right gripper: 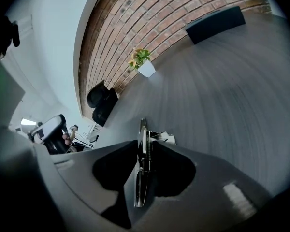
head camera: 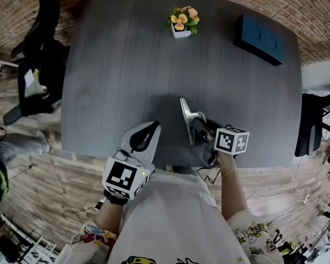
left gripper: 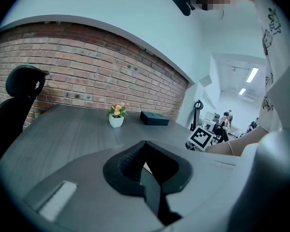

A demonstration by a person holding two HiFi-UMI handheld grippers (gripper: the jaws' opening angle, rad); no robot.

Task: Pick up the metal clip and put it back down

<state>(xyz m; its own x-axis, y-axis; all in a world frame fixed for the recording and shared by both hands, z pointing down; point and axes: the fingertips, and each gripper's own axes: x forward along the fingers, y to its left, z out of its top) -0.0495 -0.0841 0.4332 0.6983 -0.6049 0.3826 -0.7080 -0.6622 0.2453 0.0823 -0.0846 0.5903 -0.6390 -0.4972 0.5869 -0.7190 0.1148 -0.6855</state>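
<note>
The metal clip (head camera: 186, 119) is a shiny silver spring clip, standing on edge over the near part of the dark grey table (head camera: 126, 76). My right gripper (head camera: 201, 128) is shut on it from the near side. In the right gripper view the clip (right gripper: 143, 146) sits pinched between the jaws, its tip sticking out past them. I cannot tell whether it touches the tabletop. My left gripper (head camera: 147, 135) hovers at the table's front edge, left of the clip, shut with nothing in it (left gripper: 144, 152).
A small white pot of orange flowers (head camera: 182, 22) stands at the back middle. A dark blue box (head camera: 262, 39) lies at the back right. A black office chair (head camera: 41, 54) stands off the left edge, and another dark chair (head camera: 313, 122) is at the right.
</note>
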